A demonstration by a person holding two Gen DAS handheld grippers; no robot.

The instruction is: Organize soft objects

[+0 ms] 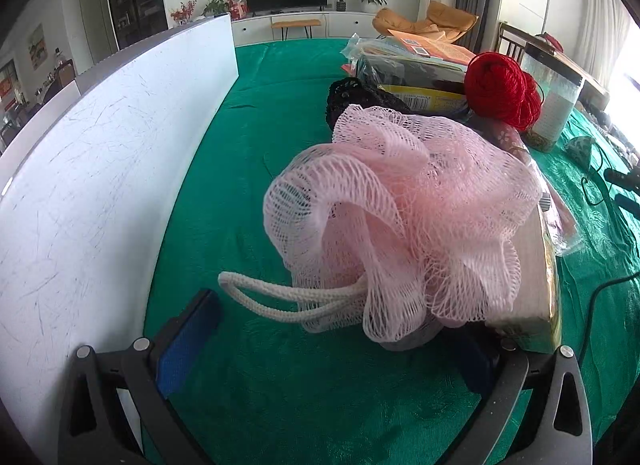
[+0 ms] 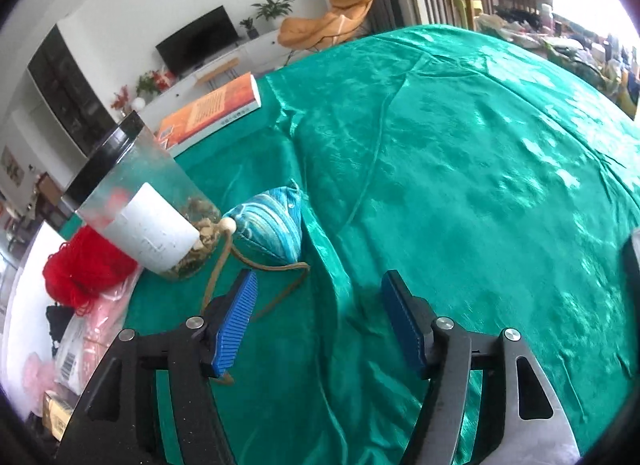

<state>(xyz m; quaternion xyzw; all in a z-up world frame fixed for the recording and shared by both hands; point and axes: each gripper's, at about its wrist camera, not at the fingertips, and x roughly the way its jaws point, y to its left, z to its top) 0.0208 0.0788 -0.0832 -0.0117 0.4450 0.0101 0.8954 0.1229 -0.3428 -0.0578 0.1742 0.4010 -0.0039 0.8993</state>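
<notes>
While both cameras are looking across the green tablecloth [image 2: 460, 169], these entries are being logged:

Left gripper [image 1: 332, 341]: jaws are standing wide apart, gripping nothing; the left blue pad [image 1: 184, 349] is showing clear, the right one is lying half hidden under the mesh.

Right gripper [image 2: 320, 321]: jaws are spread wide, holding nothing; both blue ribbed pads [image 2: 236, 321] are hovering over bare cloth.

Pink mesh bath pouf [image 1: 404, 221]: one, sitting on the cloth between and just ahead of the left jaws, leaning against a stack of packets on its right; its white rope loop [image 1: 280, 299] is trailing toward the left pad, and contact cannot be judged.

Black mesh item [image 1: 356, 99]: one, lying just behind the pouf; what it is cannot be told.

Red yarn ball [image 1: 500, 89]: one, resting on the pile beside the jar.

Clear jar with black lid [image 2: 136, 201]: one, standing near the yarn, a white label on it and dried bits sitting at the bottom.

Blue striped fabric pouch [image 2: 268, 225]: one, lying just beside the jar, ahead of the right gripper's left pad; its brown cord [image 2: 256, 265] with a wooden bead is running back under that pad.

Orange book [image 2: 212, 111]: one, lying flat farther back on the cloth.

White board [image 1: 100, 169]: one, standing upright along the left edge.
</notes>
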